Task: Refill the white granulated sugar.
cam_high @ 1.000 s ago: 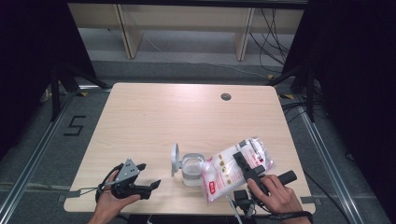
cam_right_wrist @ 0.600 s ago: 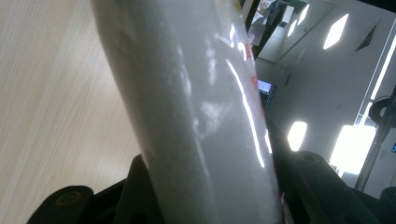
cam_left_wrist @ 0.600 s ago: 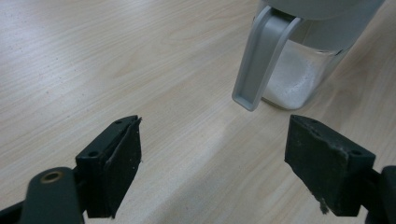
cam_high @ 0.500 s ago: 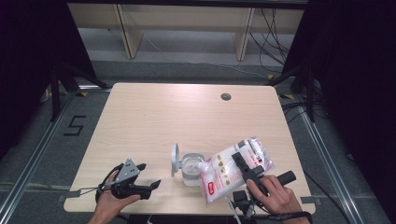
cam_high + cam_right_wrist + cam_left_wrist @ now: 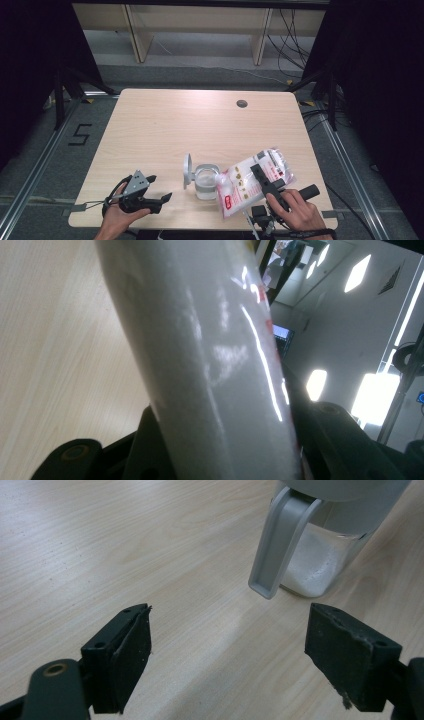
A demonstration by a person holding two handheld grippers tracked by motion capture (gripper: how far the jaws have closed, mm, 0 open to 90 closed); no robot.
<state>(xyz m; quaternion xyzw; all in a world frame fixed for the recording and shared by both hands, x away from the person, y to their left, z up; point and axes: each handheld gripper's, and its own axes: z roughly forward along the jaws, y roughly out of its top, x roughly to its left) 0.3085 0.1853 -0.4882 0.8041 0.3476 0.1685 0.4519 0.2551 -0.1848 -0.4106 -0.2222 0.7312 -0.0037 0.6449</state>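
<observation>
Sugar bag [image 5: 252, 182], clear plastic with red print and white grains, tilts with its low corner over the clear jar [image 5: 204, 181] near the table [image 5: 200, 125]'s near edge, lid swung up. Left gripper [image 5: 159, 189] rests released on the table, jaws wide apart and empty. Right gripper [image 5: 261, 176] clamps the bag's middle.

Left tongs [image 5: 227, 652]: jaws wide apart, nothing between. Ahead, right: clear jar [image 5: 327, 550], white powder, grey lid hanging, on counter [image 5: 125, 545].
</observation>
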